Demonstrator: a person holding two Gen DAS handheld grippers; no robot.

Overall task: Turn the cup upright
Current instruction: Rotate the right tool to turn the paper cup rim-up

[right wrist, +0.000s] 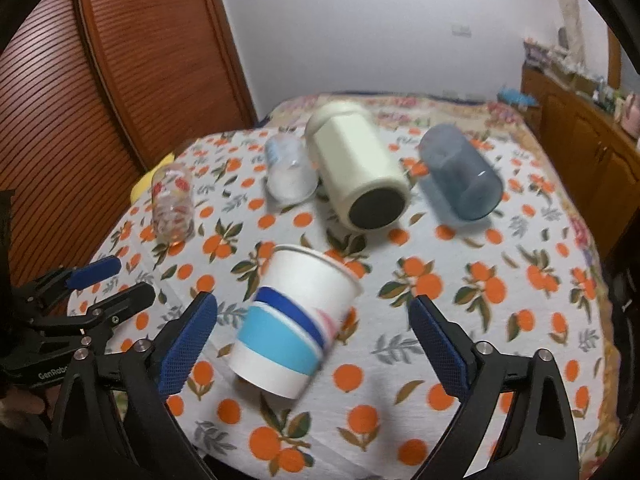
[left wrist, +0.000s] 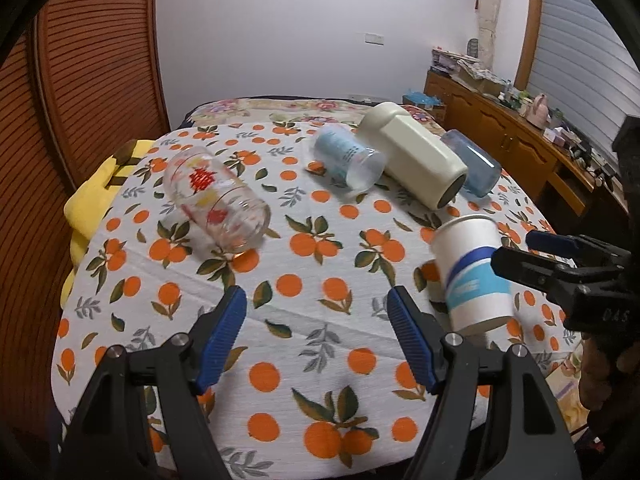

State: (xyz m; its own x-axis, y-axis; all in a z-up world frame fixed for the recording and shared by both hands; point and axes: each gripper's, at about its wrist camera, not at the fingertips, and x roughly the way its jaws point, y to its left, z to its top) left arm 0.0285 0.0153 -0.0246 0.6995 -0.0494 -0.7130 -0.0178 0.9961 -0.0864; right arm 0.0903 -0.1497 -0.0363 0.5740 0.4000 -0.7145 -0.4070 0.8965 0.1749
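1. Because the paper cup (right wrist: 294, 320) is thin-walled and looks empty, judge it very light and easy to crush; you want a gentle pinch, not a hard clamp.
2. It sits on the orange-print tablecloth (right wrist: 460, 280), near edge, in front of the cream container (right wrist: 356, 172). It appears mouth-up, leaning slightly; motion blur hides whether the base is fully down.
3. Best hold, by my reading: across the banded mid-wall, below the rolled rim, where the wall resists denting most.
4. Your right gripper (right wrist: 312, 344) is spread wide, fingers either side of the cup, neither pad touching it.
5. Your left gripper (left wrist: 318, 336) is also spread, empty, hovering over bare cloth, with the cup off to its right.
6. The printed glass (left wrist: 218, 200), clear blue-print cup (left wrist: 348, 158) and blue tumbler (left wrist: 474, 166) lie on their sides farther back.
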